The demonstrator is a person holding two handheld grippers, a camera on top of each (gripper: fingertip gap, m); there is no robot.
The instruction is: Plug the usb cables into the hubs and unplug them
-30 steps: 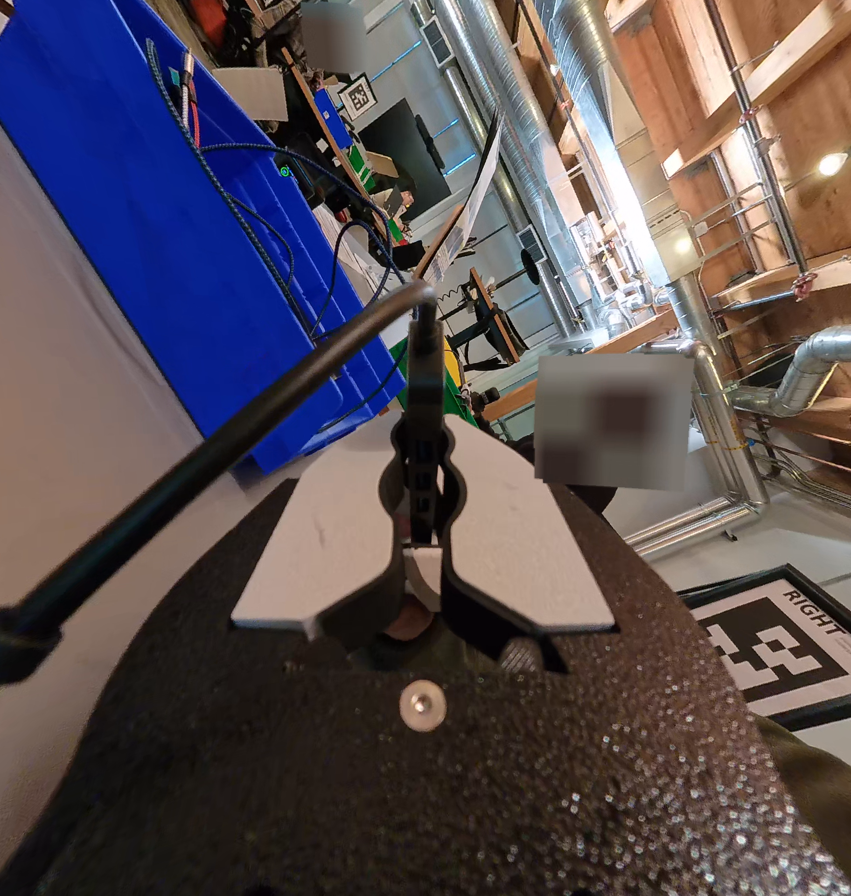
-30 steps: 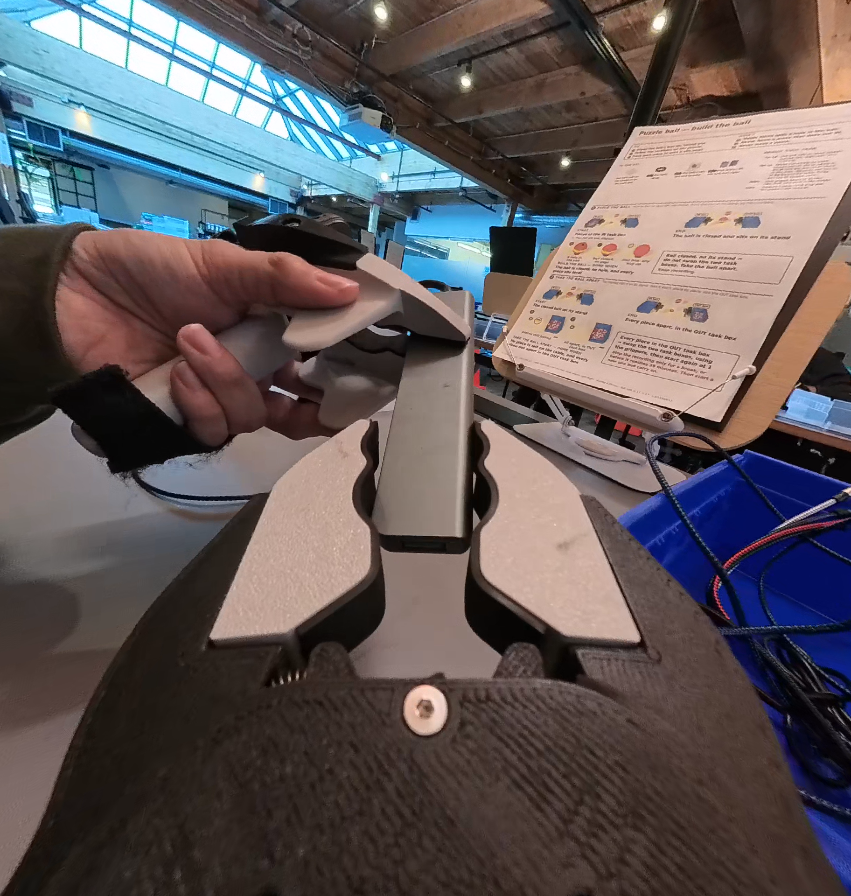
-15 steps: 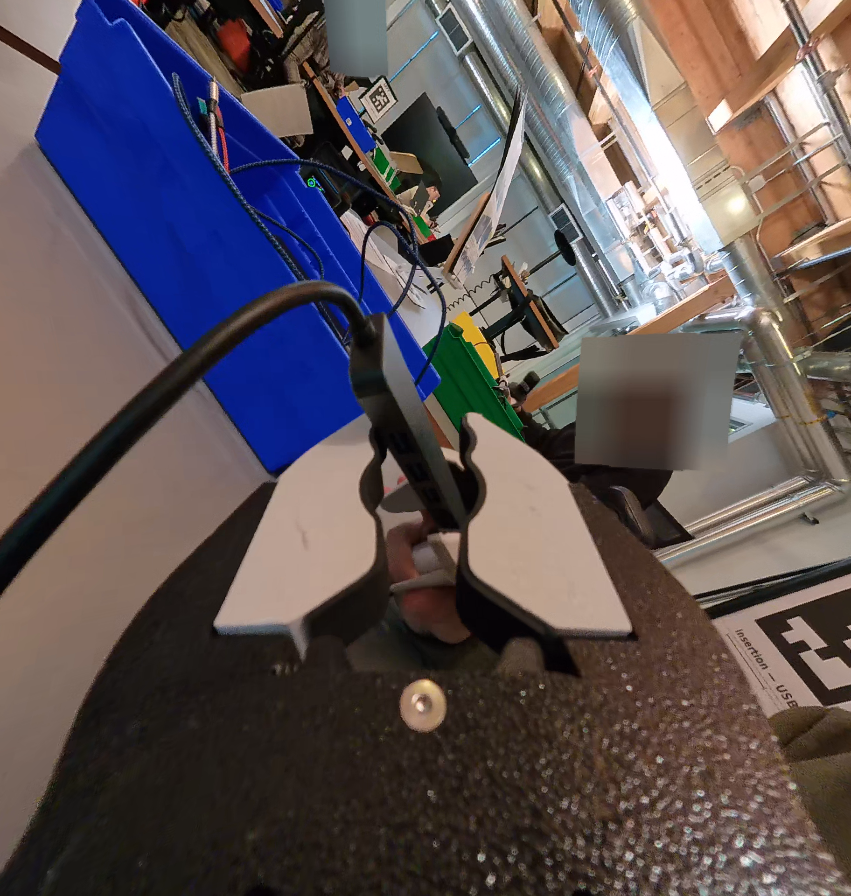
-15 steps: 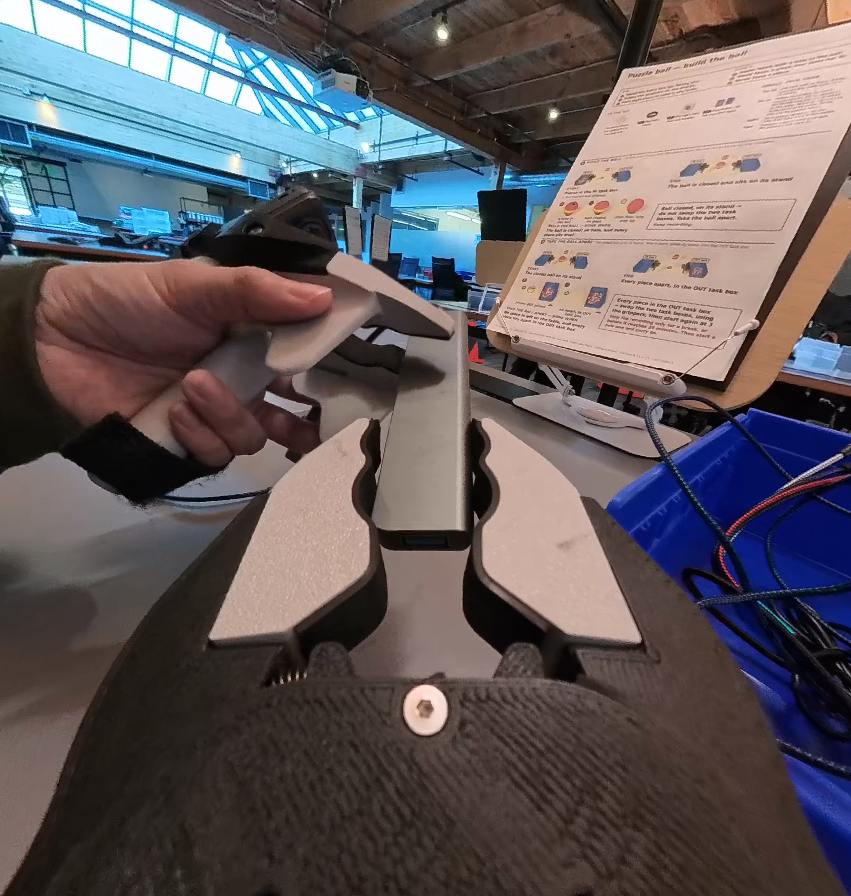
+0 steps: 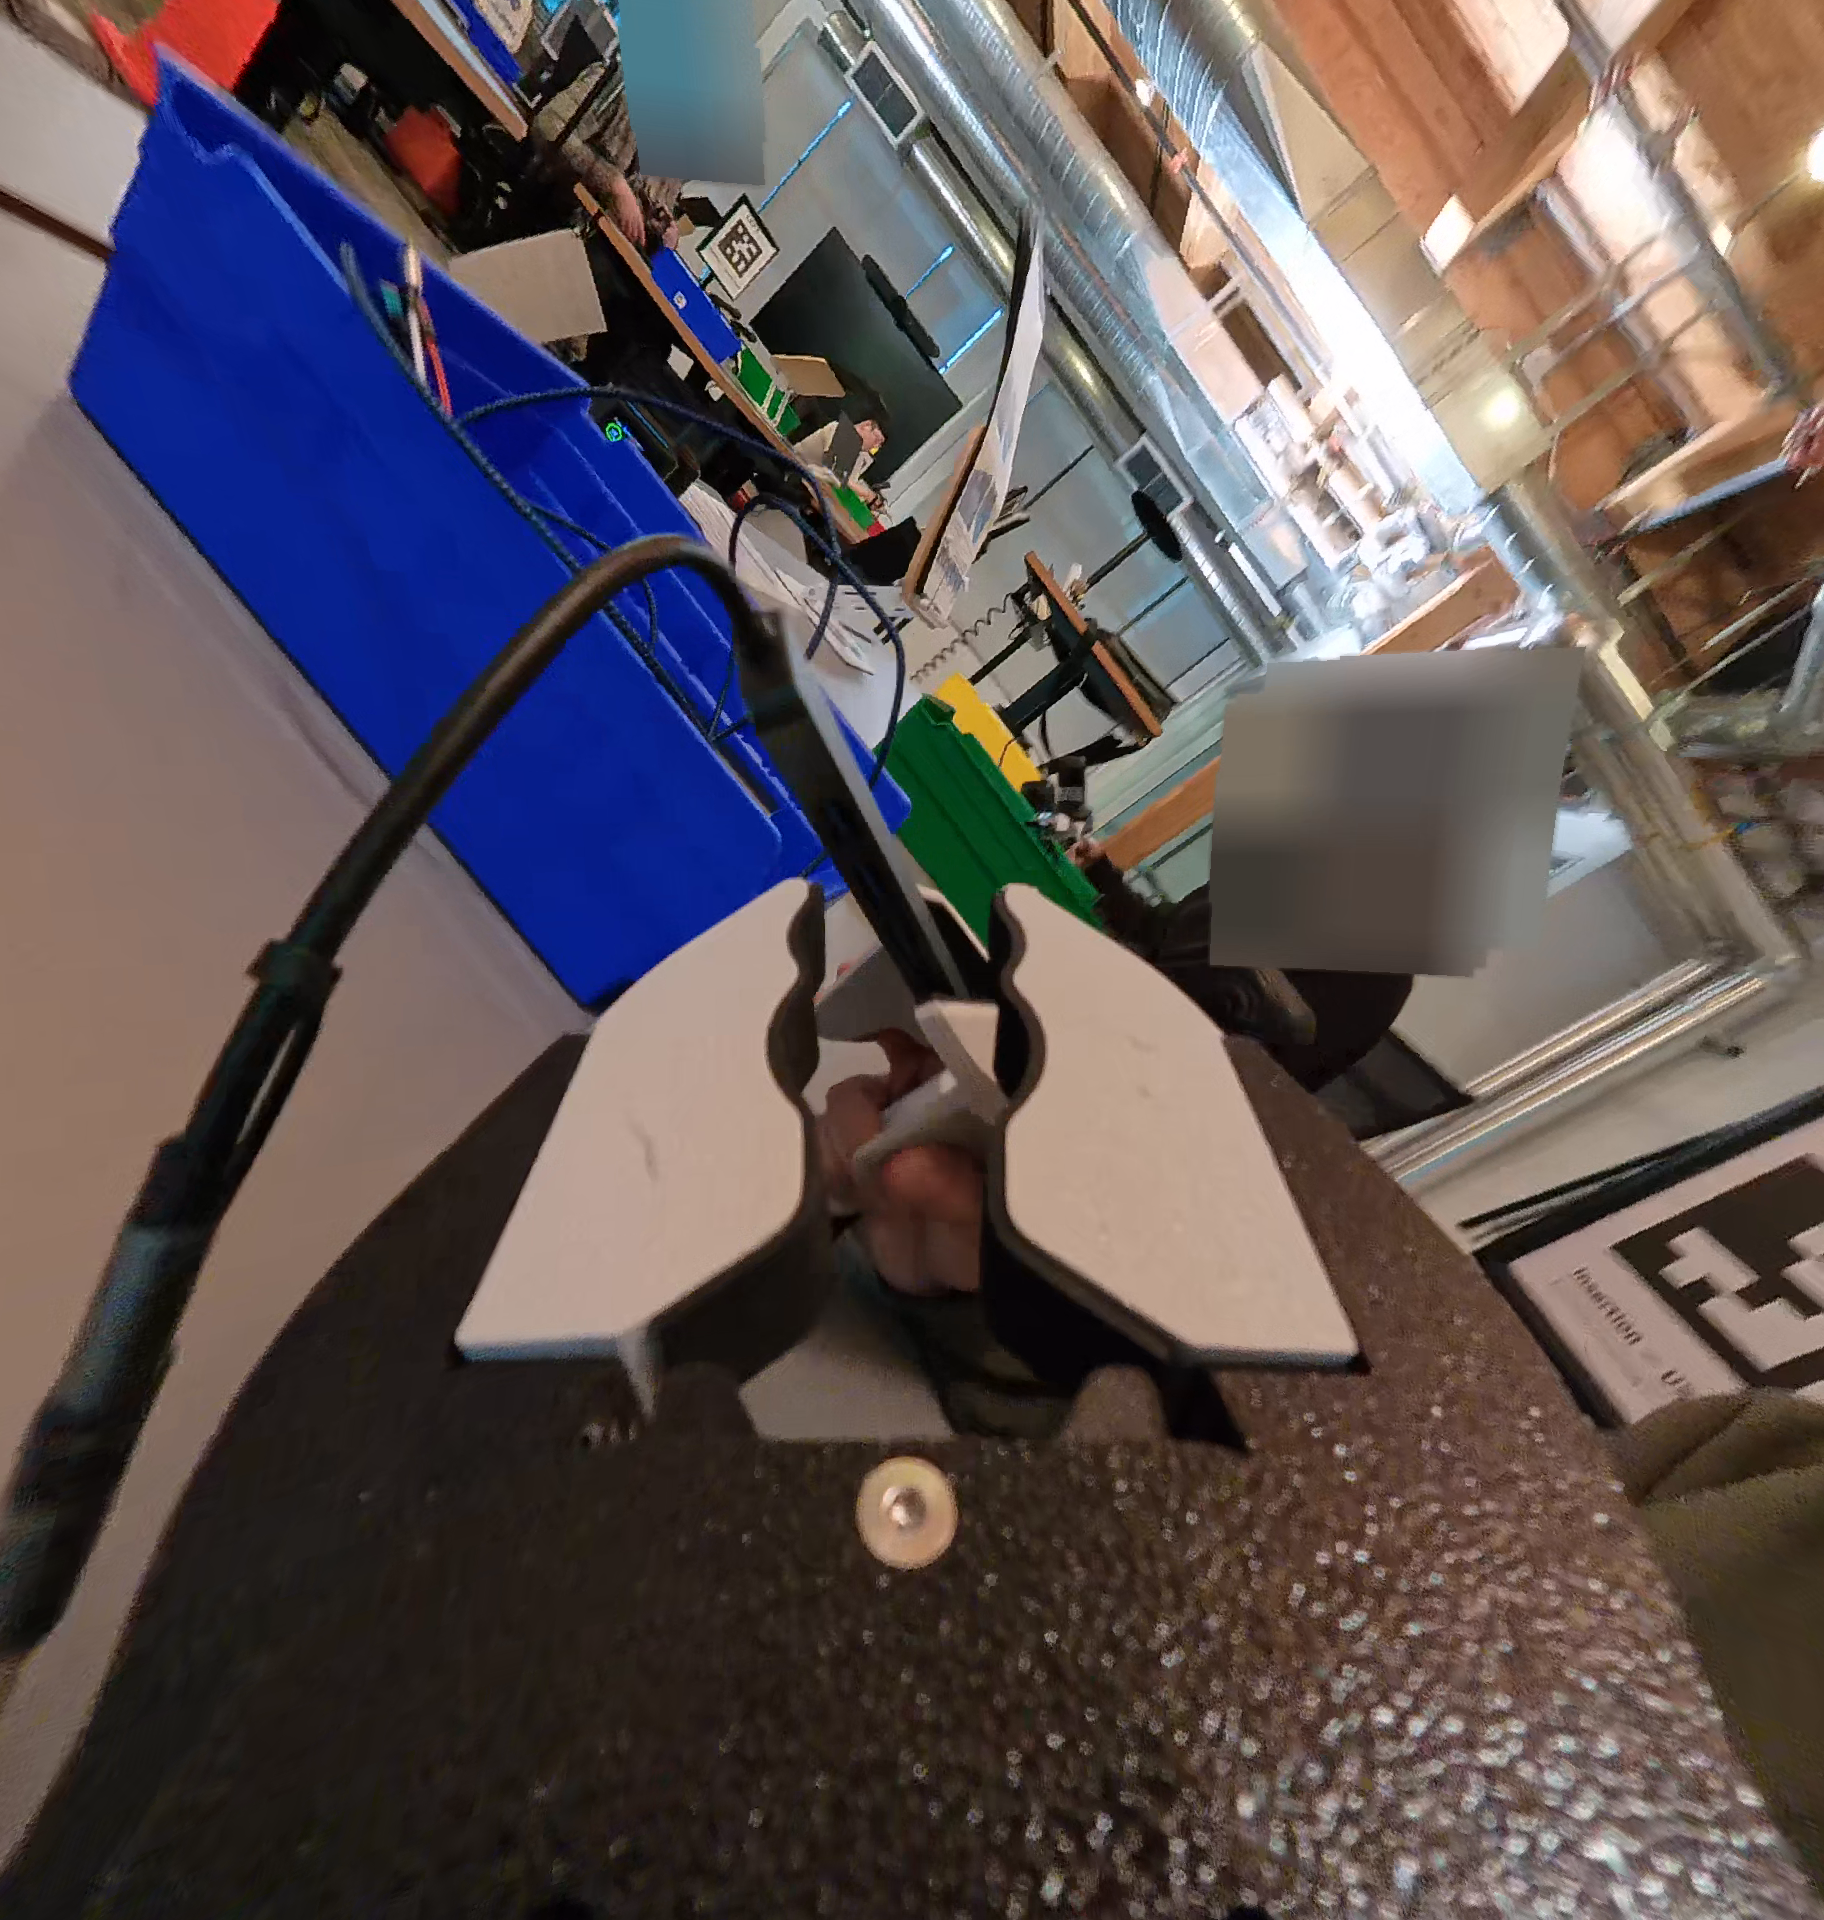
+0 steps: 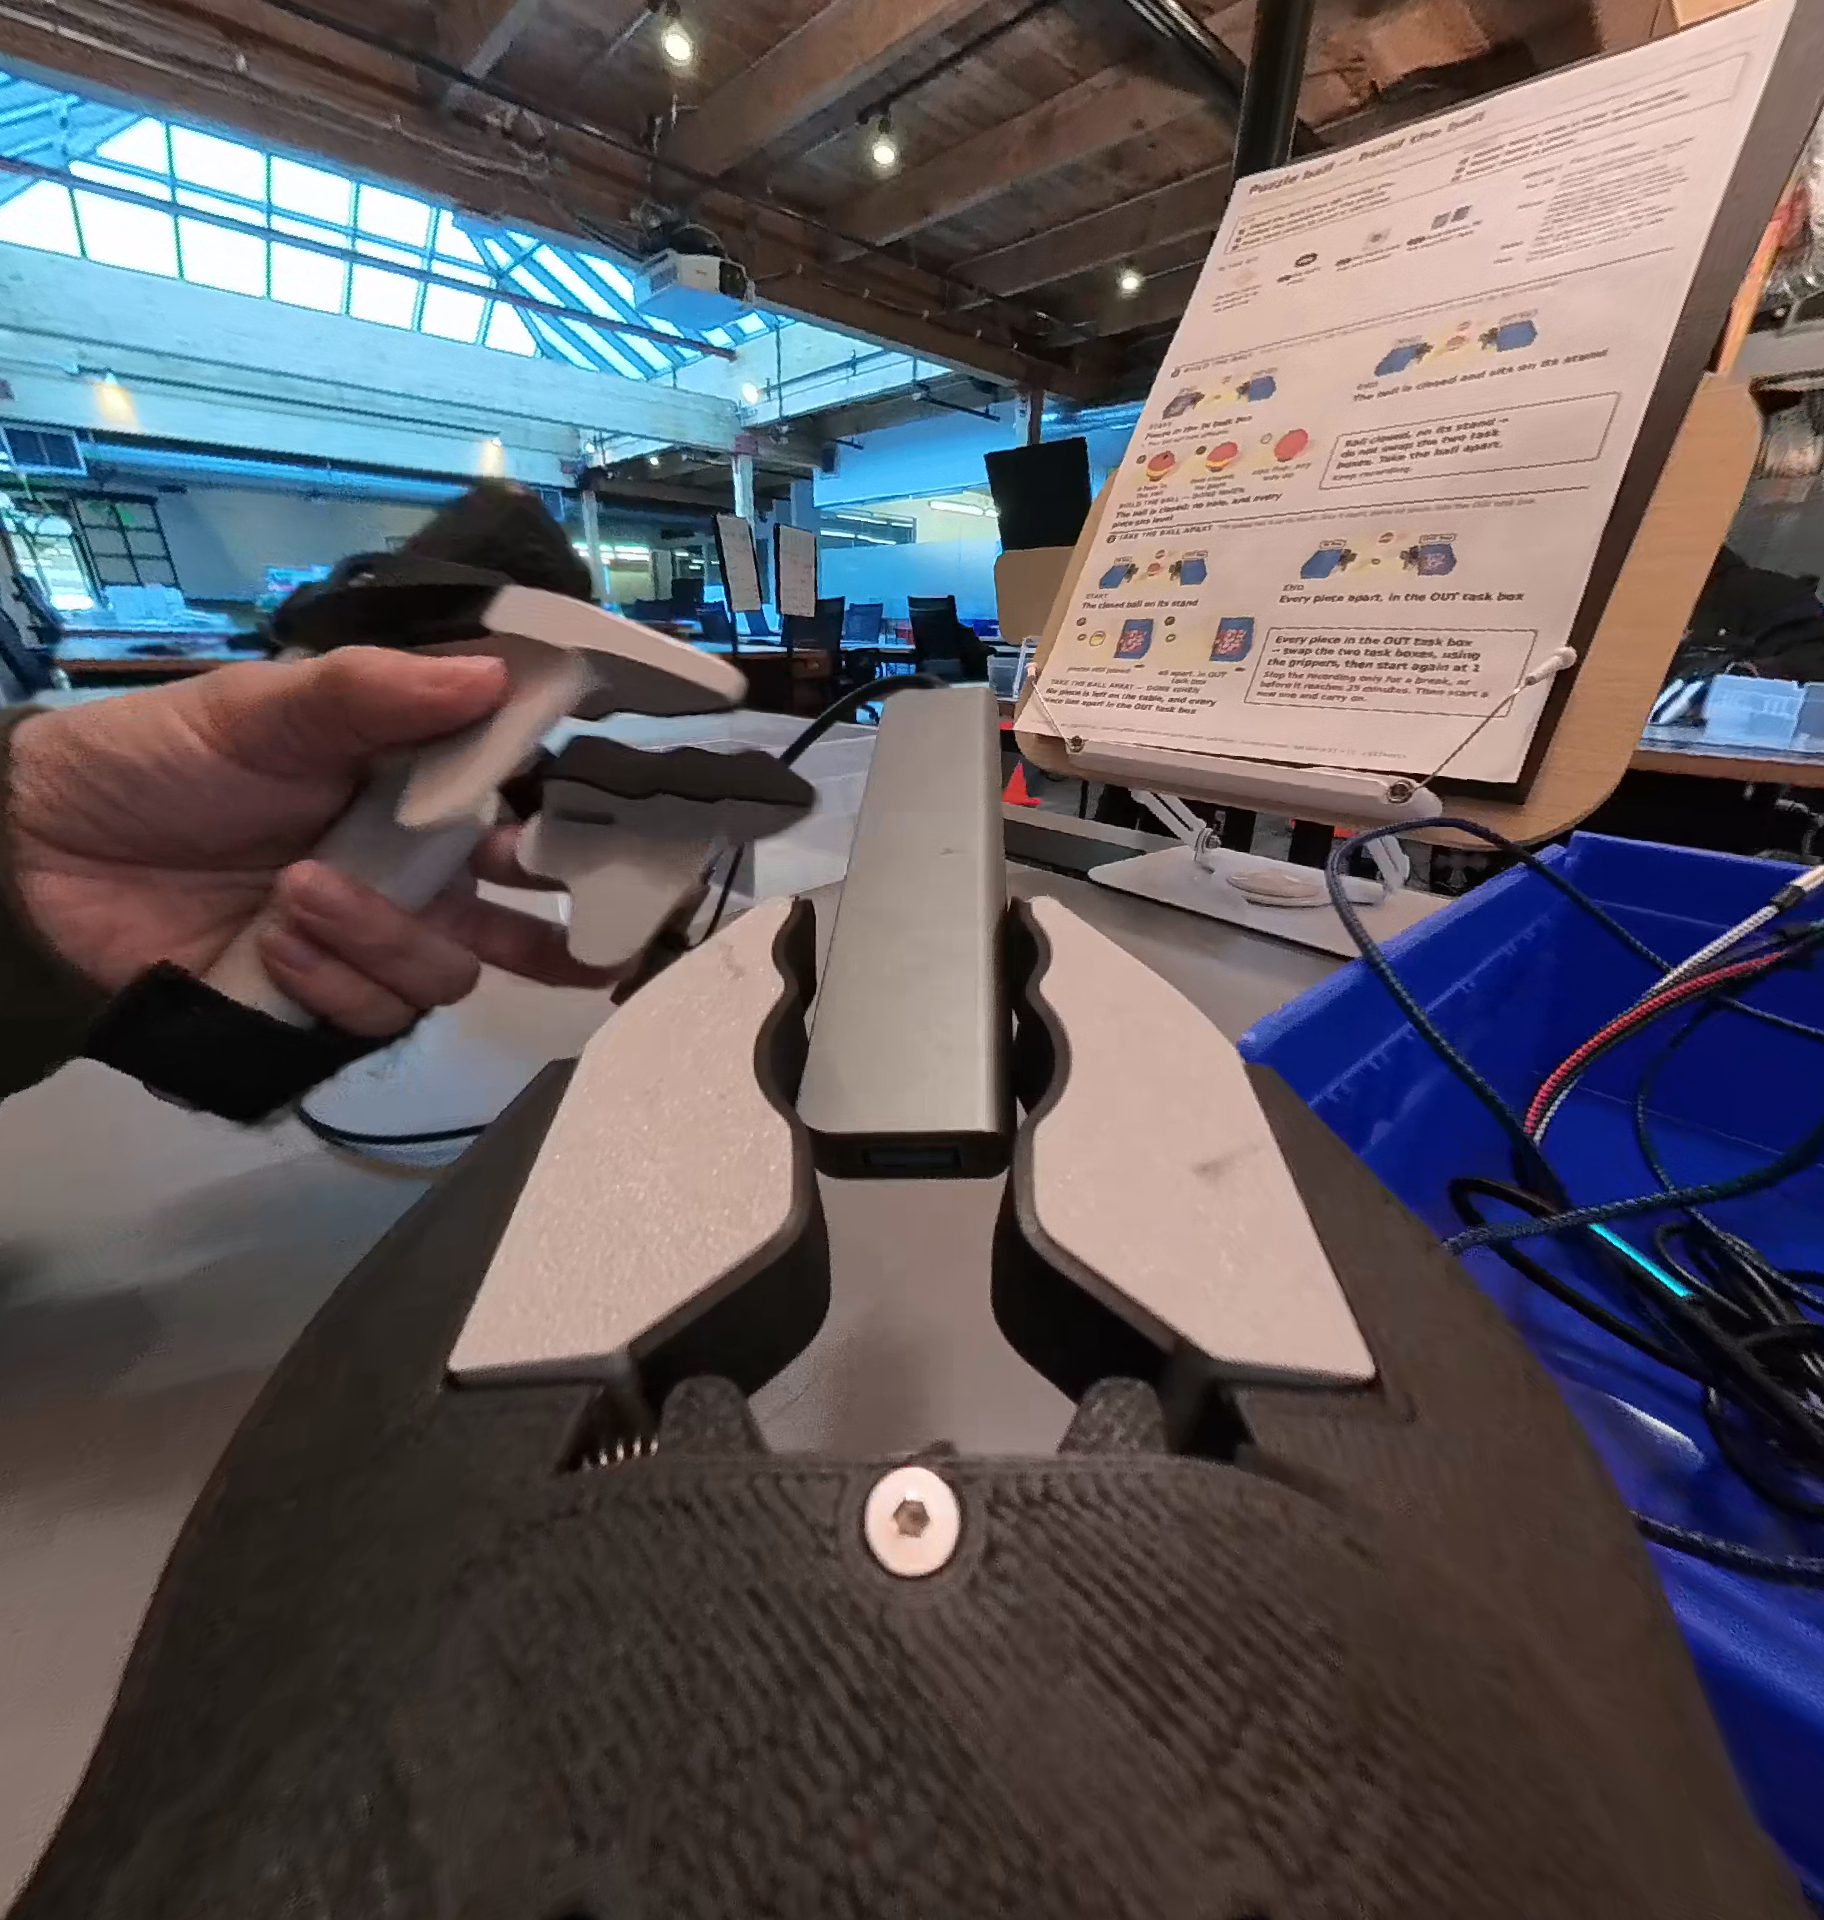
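My right gripper [image 6: 908, 914] is shut on a grey metal usb hub [image 6: 913, 935] and holds it pointing away from the camera, above the table. The port on the hub's near end is empty. A black cable [image 6: 835, 707] leaves the hub's far end. My left gripper [image 6: 762, 743], held by a hand, is open and sits just left of the hub, not touching it. In the left wrist view my left gripper [image 5: 903, 914] is open, with the hub [image 5: 856, 821] edge-on beyond its fingertips and the cable [image 5: 451, 769] arching to the left.
A blue bin [image 6: 1510, 1039] holding several tangled cables [image 6: 1718, 1299] stands to the right; it also shows in the left wrist view [image 5: 368, 499]. An instruction sheet on a stand [image 6: 1407, 468] is behind the hub. A black-and-white marker board [image 5: 1718, 1278] and a green bin [image 5: 970, 821] lie nearby. There is about 6 centimetres between the tips of the two grippers.
My left gripper was shut on the hub's far part; it has opened and drawn back to the left. My right gripper keeps hold of the hub.
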